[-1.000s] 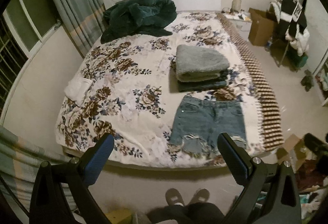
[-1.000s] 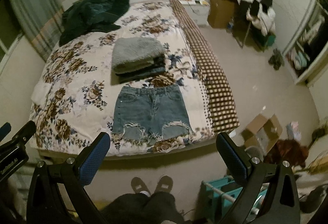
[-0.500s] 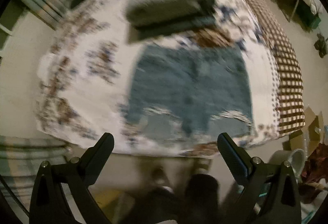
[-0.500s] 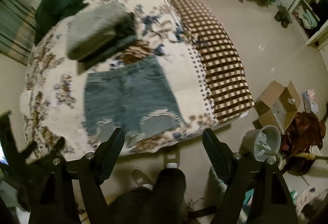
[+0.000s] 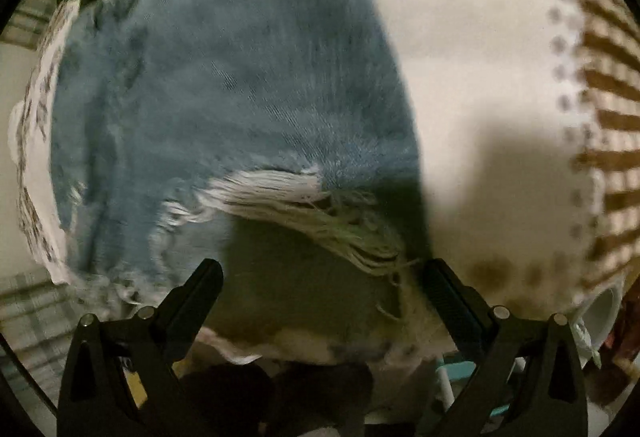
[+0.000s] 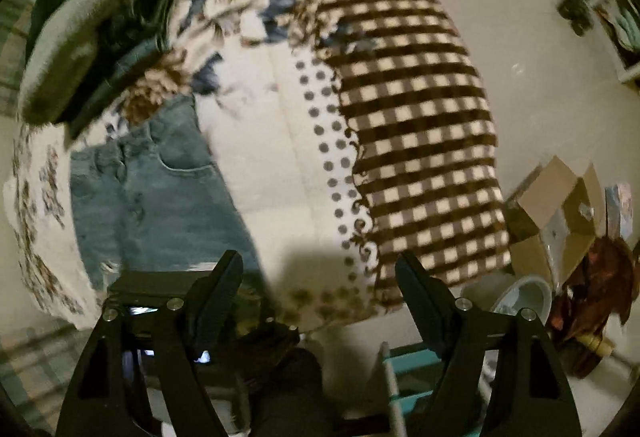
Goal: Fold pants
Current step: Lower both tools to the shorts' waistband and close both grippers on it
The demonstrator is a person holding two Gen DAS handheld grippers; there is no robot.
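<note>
Blue denim shorts [image 5: 240,85] with frayed white hems lie flat on the bed. They fill the left wrist view, blurred. My left gripper [image 5: 320,277] is open, low over the frayed hem of the right leg [image 5: 320,213], its fingers either side of it, touching nothing that I can see. In the right wrist view the shorts [image 6: 160,197] lie left of centre. My right gripper [image 6: 320,273] is open and empty over the bed's near edge, right of the shorts. The left gripper's body [image 6: 152,289] shows at the lower left there.
A stack of folded grey and dark clothes [image 6: 80,49] lies beyond the shorts. A brown checked blanket [image 6: 420,125] hangs over the bed's right side. On the floor right are an open cardboard box [image 6: 560,205], a grey bucket [image 6: 520,297] and a teal rack [image 6: 404,361].
Both grippers have dropped toward the bed. The left one has closed in on the shorts' hem. The right one has swung right, toward the bed's edge. Both stay open.
</note>
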